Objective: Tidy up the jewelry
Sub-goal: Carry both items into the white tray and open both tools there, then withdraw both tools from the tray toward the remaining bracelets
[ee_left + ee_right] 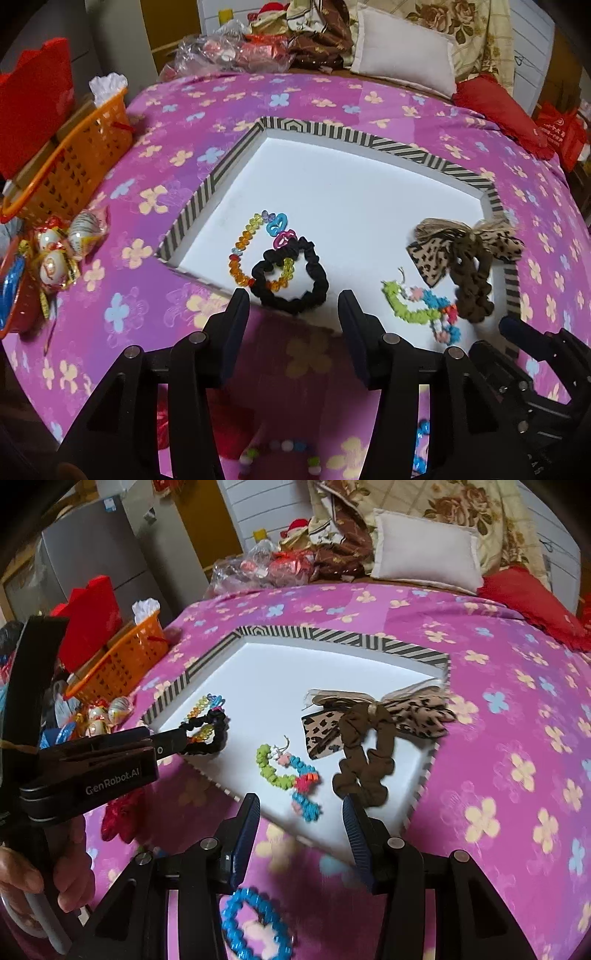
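A shallow striped-rim tray (236, 155) (207, 657) with a white floor lies on the pink flowered cloth. In it lie a black scrunchie (291, 277) (214, 731) over a rainbow bead bracelet (242, 251) (199, 709), a green and blue bead bracelet (417, 306) (288, 775), and a brown scrunchie with a leopard bow (469, 262) (365, 738). My left gripper (293, 306) (181, 744) is open and empty, just short of the black scrunchie. My right gripper (301, 816) is open and empty at the tray's near edge. A blue bead bracelet (251, 923) lies on the cloth beneath it.
An orange basket (70, 170) (122, 664) and wrapped sweets (62, 251) sit left of the tray. A pastel bead bracelet (280, 454) lies on the cloth under my left gripper. Pillows (402, 48) and plastic bags (229, 51) are at the back.
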